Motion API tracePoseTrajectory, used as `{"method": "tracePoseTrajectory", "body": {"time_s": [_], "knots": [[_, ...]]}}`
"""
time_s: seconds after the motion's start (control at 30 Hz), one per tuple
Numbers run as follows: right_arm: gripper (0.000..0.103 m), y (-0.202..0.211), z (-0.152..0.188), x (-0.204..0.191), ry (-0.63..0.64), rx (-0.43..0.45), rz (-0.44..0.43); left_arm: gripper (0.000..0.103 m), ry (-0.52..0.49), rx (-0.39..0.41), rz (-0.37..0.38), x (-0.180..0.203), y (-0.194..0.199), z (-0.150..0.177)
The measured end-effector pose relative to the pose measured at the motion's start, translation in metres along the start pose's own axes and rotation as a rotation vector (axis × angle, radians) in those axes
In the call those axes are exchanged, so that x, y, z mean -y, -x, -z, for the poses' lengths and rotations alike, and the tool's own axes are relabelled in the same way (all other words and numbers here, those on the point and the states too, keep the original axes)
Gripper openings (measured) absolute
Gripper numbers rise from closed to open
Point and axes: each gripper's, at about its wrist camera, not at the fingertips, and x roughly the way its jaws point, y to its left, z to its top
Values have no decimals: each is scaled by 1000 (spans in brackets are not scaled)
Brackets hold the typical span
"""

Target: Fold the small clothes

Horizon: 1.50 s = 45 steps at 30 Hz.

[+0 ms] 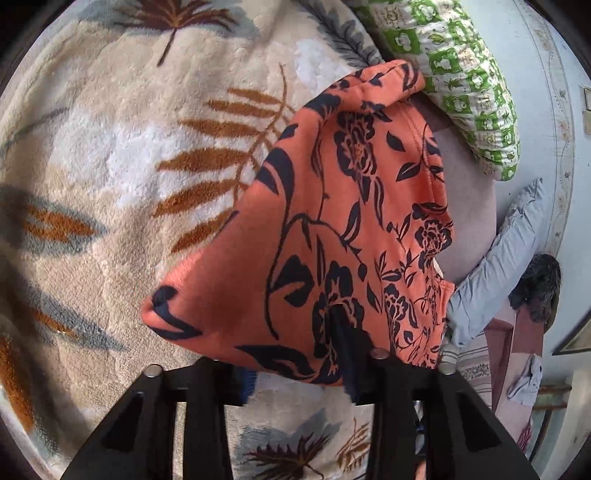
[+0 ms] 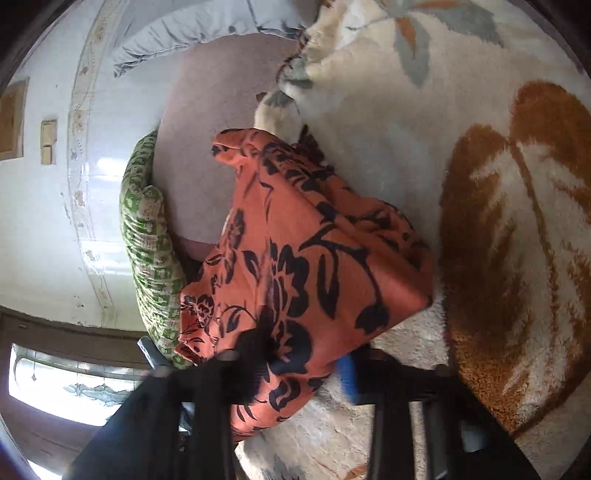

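An orange garment with a dark floral print hangs bunched above a cream plush blanket with a leaf pattern. My left gripper is shut on the garment's lower edge, and the cloth drapes over its fingertips and hides them. In the right wrist view the same garment rises in loose folds from my right gripper. That gripper is shut on another part of the edge, with a black finger on one side and a blue pad on the other. The blanket lies beneath.
A green-and-white patterned pillow lies beyond the garment on a pink sheet. A grey pillow rests by the white tiled wall. A dark furry shape sits at the bed's edge.
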Motion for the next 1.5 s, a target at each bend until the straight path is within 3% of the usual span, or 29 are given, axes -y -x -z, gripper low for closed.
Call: {"method": "tracePoseTrajectory", "body": {"time_s": [0.07,0.13,0.23,0.27,0.3,0.33,0.4,0.5,0.6,0.7,0.73,0.87,1.07,1.3,1.33,1.37,1.4,1.43,1.47,1.5], "knots": [[13,18,-4,-22,106,45,-21,22,-31,45,-7,7,10,1],[13,22,-8,-29,162,41,18,22,-34,44,-36,5,8,3],[13,4,-10,-6,144,-24,157,22,3,5,-81,-9,-6,8],[16,-2,-9,2,138,-50,190,22,9,6,-59,-13,-6,10],[25,-3,-7,7,132,-56,213,22,7,0,-48,-14,-1,10],[26,1,-5,8,131,-53,198,22,-9,-15,-50,-13,3,12],[31,15,-4,0,154,-48,222,22,-82,-45,-53,-7,17,16],[32,48,-3,-18,240,-1,252,22,-275,-63,-74,14,50,24],[37,82,-13,-47,336,112,241,27,-458,-2,-91,43,89,27],[55,79,-32,-81,424,122,199,58,-567,97,-162,74,110,11],[57,69,-39,-91,453,105,199,63,-570,119,-185,80,110,-1],[59,6,-64,-118,525,29,259,63,-502,100,-244,95,82,-50],[59,-72,-99,-110,509,15,399,63,-321,39,-255,103,14,-111],[63,-122,-116,-102,566,-45,496,62,-359,11,-367,103,-50,-131],[62,-127,-118,-101,574,-51,506,60,-372,10,-383,103,-57,-131],[54,-129,-118,-101,588,-47,508,44,-389,23,-398,103,-62,-131],[33,-128,-118,-102,601,-35,507,31,-397,28,-402,104,-67,-133],[24,-126,-120,-104,598,-31,482,20,-387,20,-396,103,-70,-135],[11,-119,-122,-107,581,-18,438,18,-367,30,-376,102,-68,-137],[9,-108,-124,-111,569,18,379,15,-360,64,-353,102,-63,-139]]}}
